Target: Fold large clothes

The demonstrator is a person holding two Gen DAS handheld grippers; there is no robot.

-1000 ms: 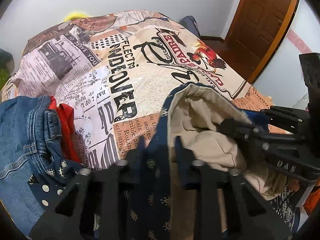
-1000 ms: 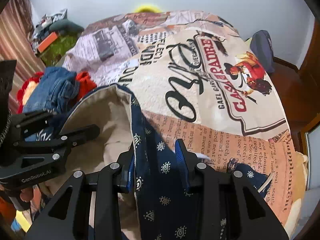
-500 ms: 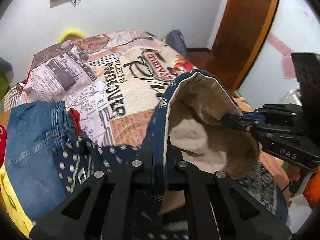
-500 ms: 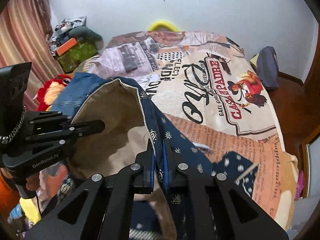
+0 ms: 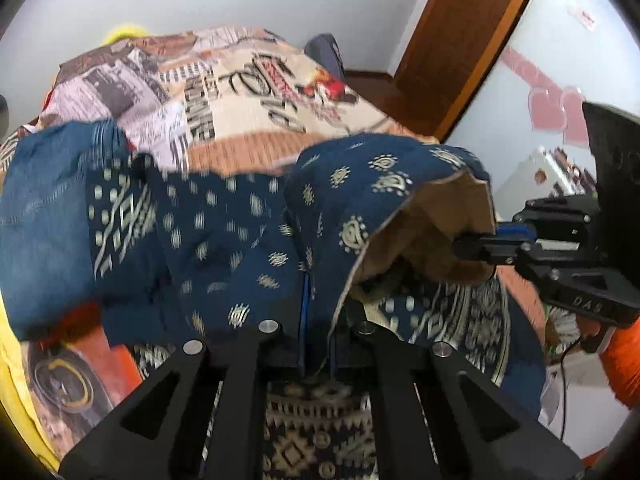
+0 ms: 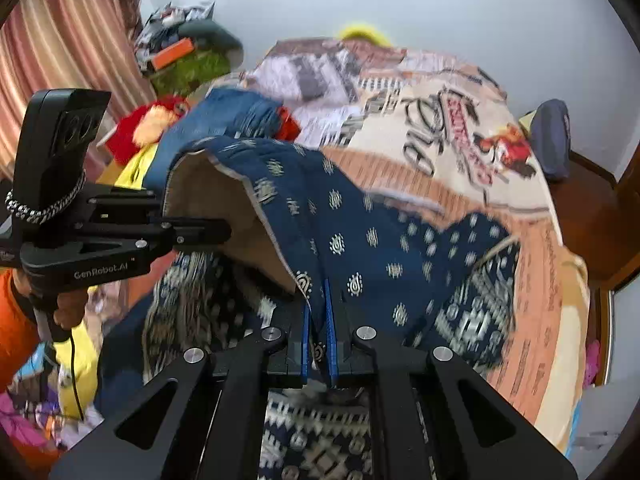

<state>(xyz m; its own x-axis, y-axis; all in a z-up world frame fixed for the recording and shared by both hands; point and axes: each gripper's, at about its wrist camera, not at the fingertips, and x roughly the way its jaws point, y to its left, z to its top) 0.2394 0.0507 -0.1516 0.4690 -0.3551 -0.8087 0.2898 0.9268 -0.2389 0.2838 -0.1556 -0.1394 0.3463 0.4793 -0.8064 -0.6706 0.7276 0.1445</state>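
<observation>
A large navy garment (image 5: pixel 240 236) with small cream motifs and a tan lining (image 6: pixel 224 204) hangs lifted above the bed. My left gripper (image 5: pixel 318 312) is shut on its edge, and it shows in the right wrist view (image 6: pixel 216 234) at the left. My right gripper (image 6: pixel 318 316) is shut on the same edge farther along, and it shows in the left wrist view (image 5: pixel 472 246) at the right. The cloth arches between the two grippers with the lining facing down. Its patterned border (image 6: pixel 320 432) hangs below the grippers.
The bed carries a newspaper-print cover (image 5: pixel 240 104) (image 6: pixel 440 128). Blue jeans (image 5: pixel 44 208) (image 6: pixel 224 116) and red and yellow clothes (image 6: pixel 152 120) lie piled on its left side. A wooden door (image 5: pixel 460 40) stands at the right. A striped curtain (image 6: pixel 60 40) hangs at the left.
Both grippers closed on the garment's edge a second ago and have since lifted it higher. The navy outer side now drapes over the top and more cloth hangs clear of the bed.
</observation>
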